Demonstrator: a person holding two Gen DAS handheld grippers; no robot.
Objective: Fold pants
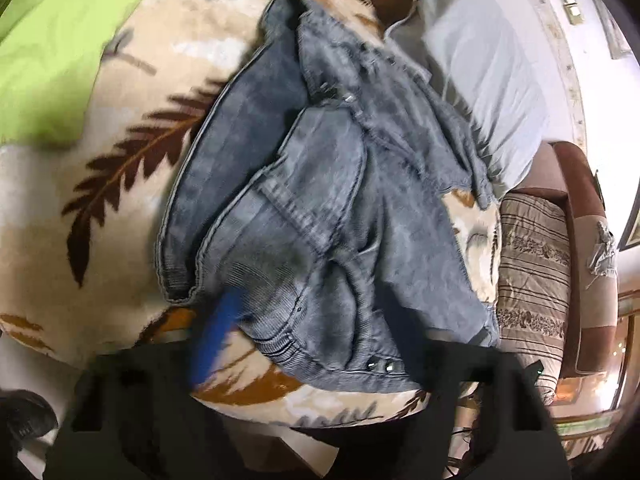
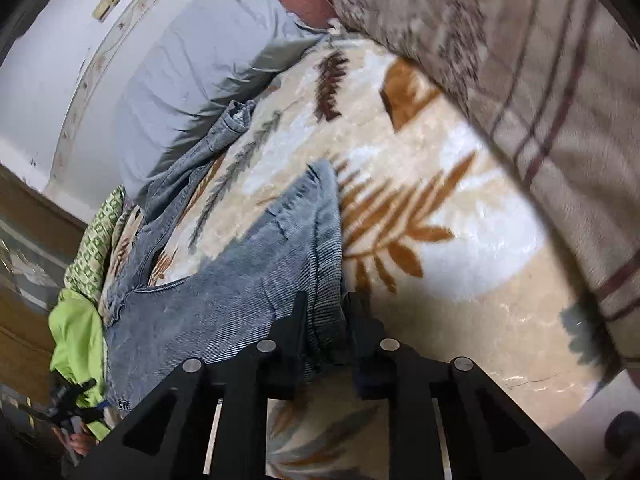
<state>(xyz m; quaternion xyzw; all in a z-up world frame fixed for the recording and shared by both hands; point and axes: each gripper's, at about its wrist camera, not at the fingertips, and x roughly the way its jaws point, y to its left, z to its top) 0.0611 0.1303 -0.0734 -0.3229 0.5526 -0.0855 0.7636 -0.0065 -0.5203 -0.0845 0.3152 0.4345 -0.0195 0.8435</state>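
Right tongs [image 2: 325, 320] pinch jeans [image 2: 224, 304]

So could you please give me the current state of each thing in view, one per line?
Jeans: crumpled on the blanket, not yet folded.
Right gripper: shut on a denim edge.
Left gripper: no cloth visibly between the fingers.
Blanket: spread under the jeans.

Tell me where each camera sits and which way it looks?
Left wrist: on the left gripper, tilted down at the crumpled jeans; its black fingers show blurred.
Right wrist: on the right gripper, tilted down at the jeans edge pinched between its fingers.
Shared: jeans, leaf-patterned blanket, grey pillow.
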